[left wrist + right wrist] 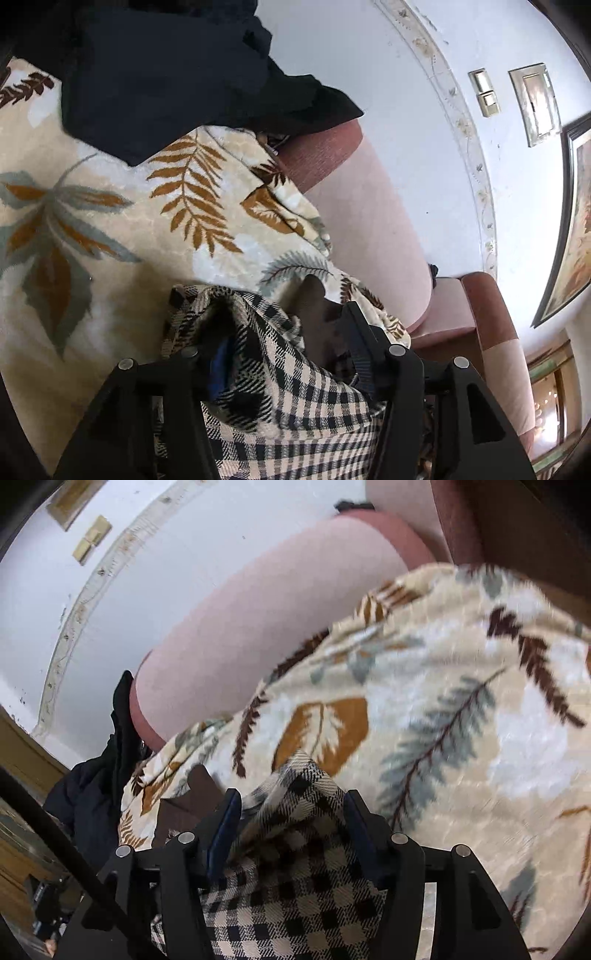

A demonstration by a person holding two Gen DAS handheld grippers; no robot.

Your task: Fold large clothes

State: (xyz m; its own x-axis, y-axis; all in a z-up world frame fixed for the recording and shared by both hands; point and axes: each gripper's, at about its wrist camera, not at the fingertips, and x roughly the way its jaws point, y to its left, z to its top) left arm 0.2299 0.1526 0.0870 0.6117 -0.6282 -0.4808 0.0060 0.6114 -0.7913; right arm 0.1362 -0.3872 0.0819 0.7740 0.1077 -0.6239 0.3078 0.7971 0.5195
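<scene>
A beige-and-black checked garment [295,398] fills the bottom of both views. In the left wrist view my left gripper [284,332] is shut on a bunched fold of it, the cloth draped over the fingers. In the right wrist view my right gripper [291,812] is shut on another edge of the checked garment [288,886], which pokes up between the blue pads [227,823]. Both grippers hold it just above a cream blanket with a leaf print [129,221], which also shows in the right wrist view [461,720].
A dark navy garment [166,81] lies on the blanket at the far side and also shows in the right wrist view [88,797]. A pink sofa backrest [369,206] and armrest [491,332] border the blanket. A white wall [406,74] stands behind.
</scene>
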